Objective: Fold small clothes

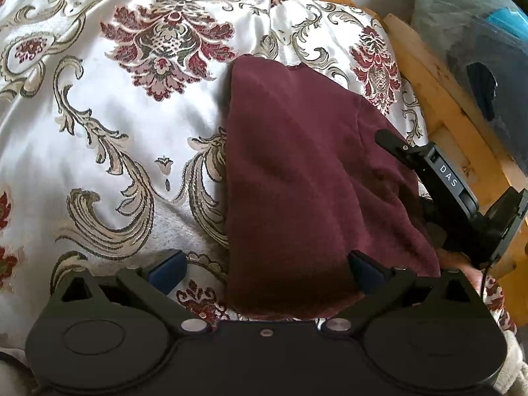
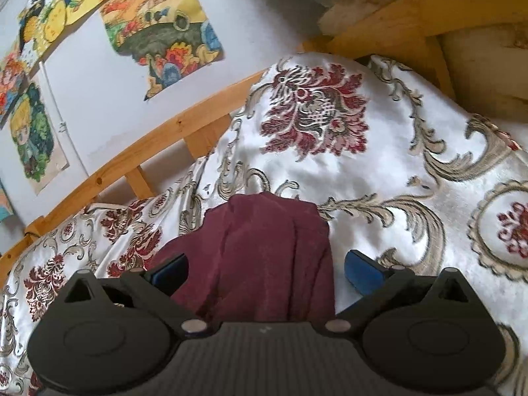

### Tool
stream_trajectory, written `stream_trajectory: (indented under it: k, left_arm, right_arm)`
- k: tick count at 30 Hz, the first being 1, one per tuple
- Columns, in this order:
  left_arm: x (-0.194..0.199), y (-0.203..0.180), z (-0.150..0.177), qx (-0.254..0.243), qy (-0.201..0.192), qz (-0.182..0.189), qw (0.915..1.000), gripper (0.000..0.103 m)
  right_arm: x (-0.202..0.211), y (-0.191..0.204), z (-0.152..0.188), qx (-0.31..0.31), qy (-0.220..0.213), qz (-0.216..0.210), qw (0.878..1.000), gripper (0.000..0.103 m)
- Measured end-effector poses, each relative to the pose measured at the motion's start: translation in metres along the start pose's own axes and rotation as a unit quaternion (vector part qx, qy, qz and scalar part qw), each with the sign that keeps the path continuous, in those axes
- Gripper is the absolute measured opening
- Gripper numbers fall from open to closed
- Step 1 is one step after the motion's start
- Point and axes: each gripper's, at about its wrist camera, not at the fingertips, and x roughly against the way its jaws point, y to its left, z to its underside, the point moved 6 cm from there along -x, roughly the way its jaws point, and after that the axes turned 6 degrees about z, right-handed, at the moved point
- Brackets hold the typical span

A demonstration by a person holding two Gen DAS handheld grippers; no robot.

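Observation:
A dark maroon garment [image 1: 307,181] lies folded into a long narrow shape on a white satin bedspread [image 1: 99,125] with red floral figures. My left gripper [image 1: 265,272] is open above the garment's near end. Its right finger [image 1: 364,269] is over the cloth and its left finger is over the bedspread. One black finger [image 1: 392,145] of the right gripper rests at the garment's right edge. In the right wrist view the right gripper [image 2: 267,274] stands wide open, with the maroon garment [image 2: 260,254] lying between its blue pads and neither pad pressing on it.
A wooden bed frame [image 1: 439,76] runs along the bedspread's right side, with a blue plastic bag [image 1: 478,33] beyond it. In the right wrist view a wooden rail [image 2: 148,151] and a white wall with colourful pictures [image 2: 161,23] stand behind the bed.

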Motion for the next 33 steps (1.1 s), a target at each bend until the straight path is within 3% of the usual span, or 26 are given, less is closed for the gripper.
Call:
stream_trajectory:
  k: [3, 7, 19, 25, 30, 33]
  left_arm:
    - [-0.004, -0.001, -0.002, 0.002, 0.012, -0.001, 0.9999, 0.102]
    - [-0.008, -0.003, -0.003, -0.014, 0.023, -0.004, 0.9996, 0.102]
    - [-0.007, -0.004, -0.003, -0.018, 0.018, -0.006, 0.9997, 0.102]
    - [-0.011, -0.004, -0.007, -0.022, 0.039, -0.004, 0.9990, 0.102]
    - [-0.014, -0.003, -0.012, -0.023, 0.068, 0.007, 0.9974, 0.102]
    - [-0.015, -0.004, -0.015, -0.023, 0.080, 0.013, 0.9965, 0.101]
  right_arm:
    - [-0.007, -0.003, -0.003, -0.002, -0.003, -0.019, 1.000, 0.098]
    - [-0.007, -0.004, -0.003, -0.004, -0.006, -0.014, 1.000, 0.092]
    - [-0.009, -0.001, 0.000, 0.008, 0.000, -0.008, 1.000, 0.097]
    - [-0.009, -0.001, 0.000, 0.010, 0.002, -0.010, 1.000, 0.097]
    - [-0.009, 0.000, -0.001, 0.012, 0.000, 0.017, 1.000, 0.086]
    - [-0.006, -0.004, -0.003, 0.002, -0.004, 0.030, 1.000, 0.071]
